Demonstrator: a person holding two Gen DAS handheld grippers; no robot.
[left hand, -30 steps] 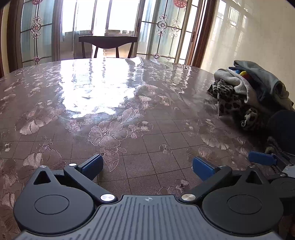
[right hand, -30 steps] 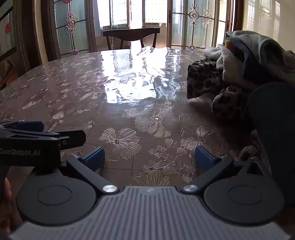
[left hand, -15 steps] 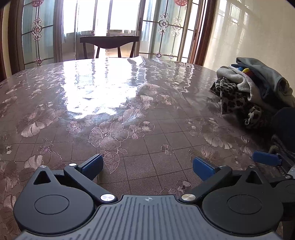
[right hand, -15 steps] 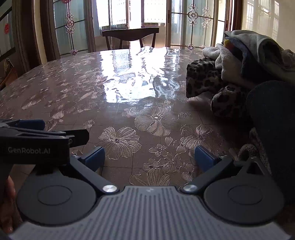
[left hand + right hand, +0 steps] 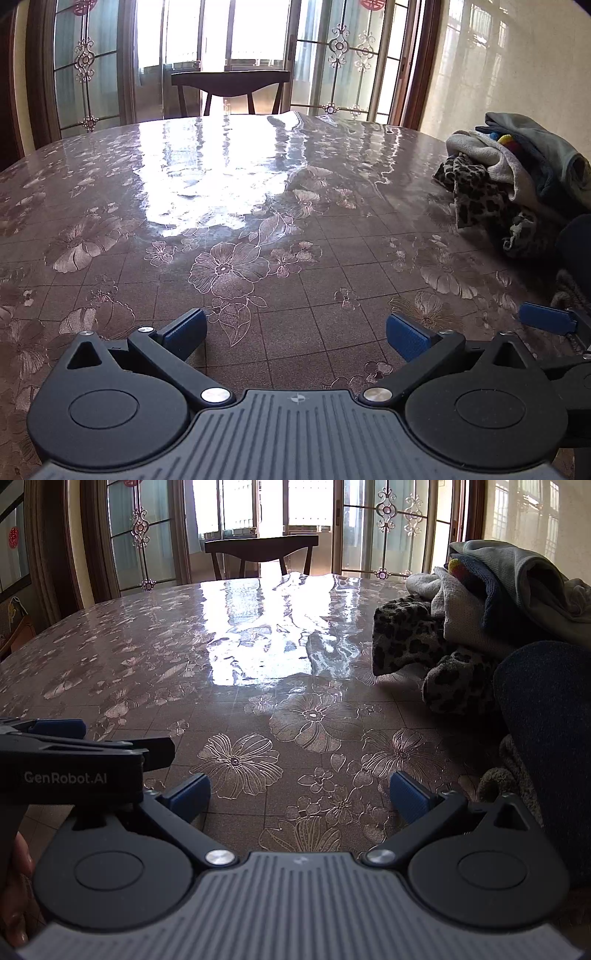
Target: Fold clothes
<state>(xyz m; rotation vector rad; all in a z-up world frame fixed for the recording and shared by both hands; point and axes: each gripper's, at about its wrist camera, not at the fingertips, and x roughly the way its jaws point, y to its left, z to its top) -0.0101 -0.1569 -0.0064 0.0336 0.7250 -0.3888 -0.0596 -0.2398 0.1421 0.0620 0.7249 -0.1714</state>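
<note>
Clothes (image 5: 517, 184) lie in a loose heap at about two o'clock in my left wrist view, on the far right part of the desk (image 5: 258, 192). The heap shows a leopard-print garment (image 5: 476, 195) at the front, a cream knit (image 5: 491, 155) above it and a grey garment (image 5: 535, 144) on top. In my right wrist view the same heap fills the two o'clock area, with a dark blue garment (image 5: 546, 723) nearest me at three o'clock.

My left tongs (image 5: 295, 334) are spread wide with nothing between the blue pads, low over the desk's flowered, glossy cover. My right tongs (image 5: 299, 794) are likewise spread wide and empty, well short of the heap. From the left wrist view, one blue pad of the right tongs shows at four o'clock; from the right wrist view, the left tongs' body crosses at nine o'clock.

A dark wooden chair (image 5: 231, 83) stands at twelve o'clock beyond the desk, before glazed doors (image 5: 340, 59).
</note>
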